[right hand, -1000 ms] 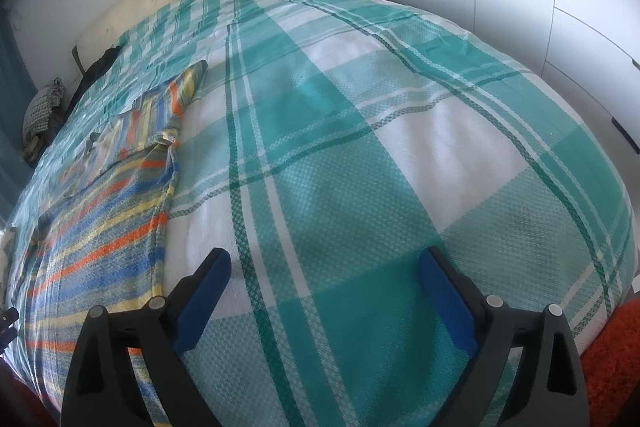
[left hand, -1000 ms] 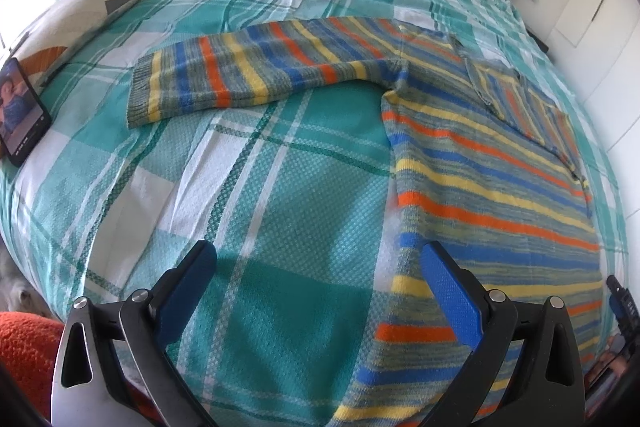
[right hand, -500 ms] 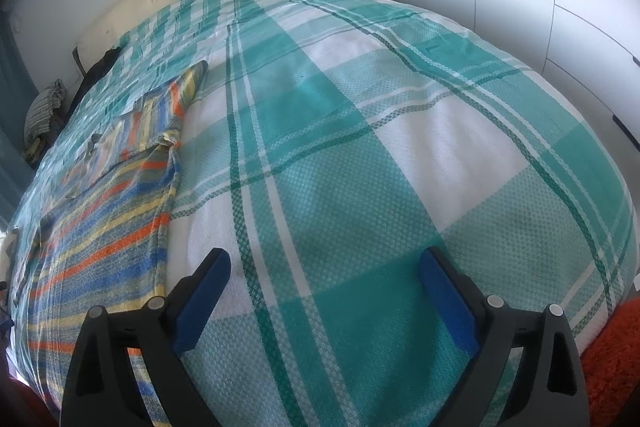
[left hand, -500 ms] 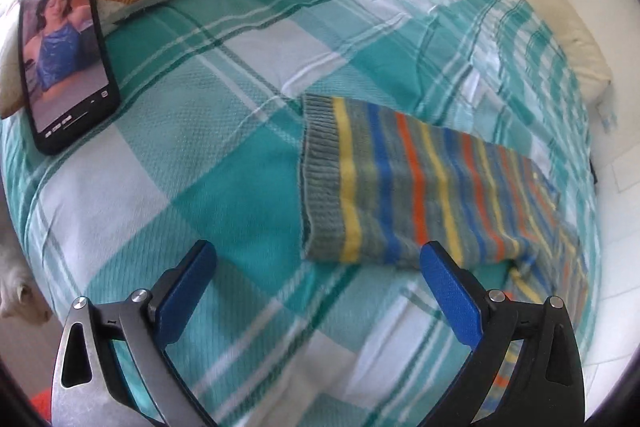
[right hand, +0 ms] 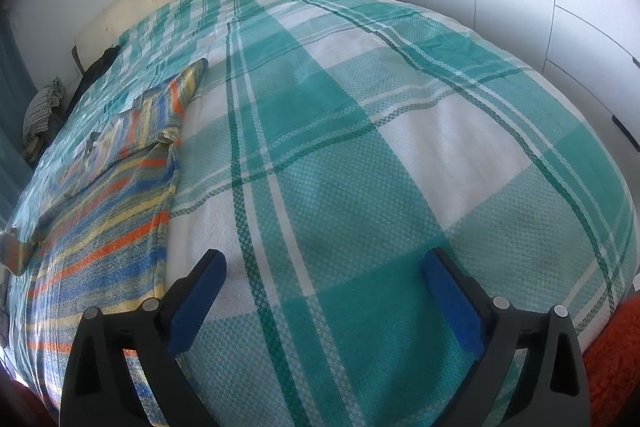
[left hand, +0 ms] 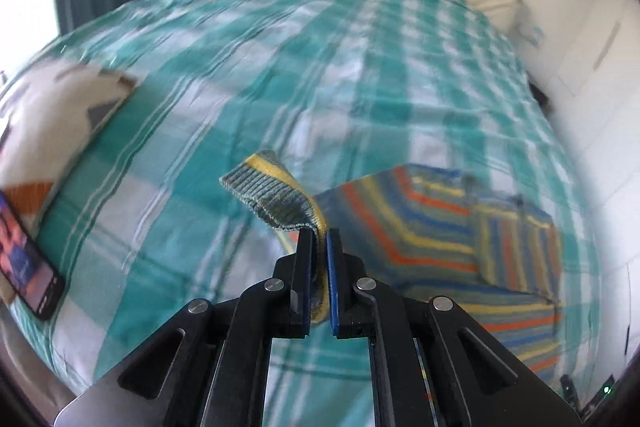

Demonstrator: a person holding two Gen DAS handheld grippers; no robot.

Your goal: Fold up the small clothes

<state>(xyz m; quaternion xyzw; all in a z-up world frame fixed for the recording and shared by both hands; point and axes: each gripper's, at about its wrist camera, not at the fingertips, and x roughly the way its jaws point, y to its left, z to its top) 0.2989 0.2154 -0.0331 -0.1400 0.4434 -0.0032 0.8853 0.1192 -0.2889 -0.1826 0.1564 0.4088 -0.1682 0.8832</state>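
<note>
From my left claw (left hand: 319, 233) the bed (left hand: 240, 75) is smeared with blur. The phone (left hand: 25, 267) at lower left is cut by the edge. My claw hides part of the sweater (left hand: 432, 227) sleeve.

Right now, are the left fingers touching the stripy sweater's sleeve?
Touching. The left wrist view shows the left gripper shut on the sleeve cuff, knit pinched between both fingers.
</note>
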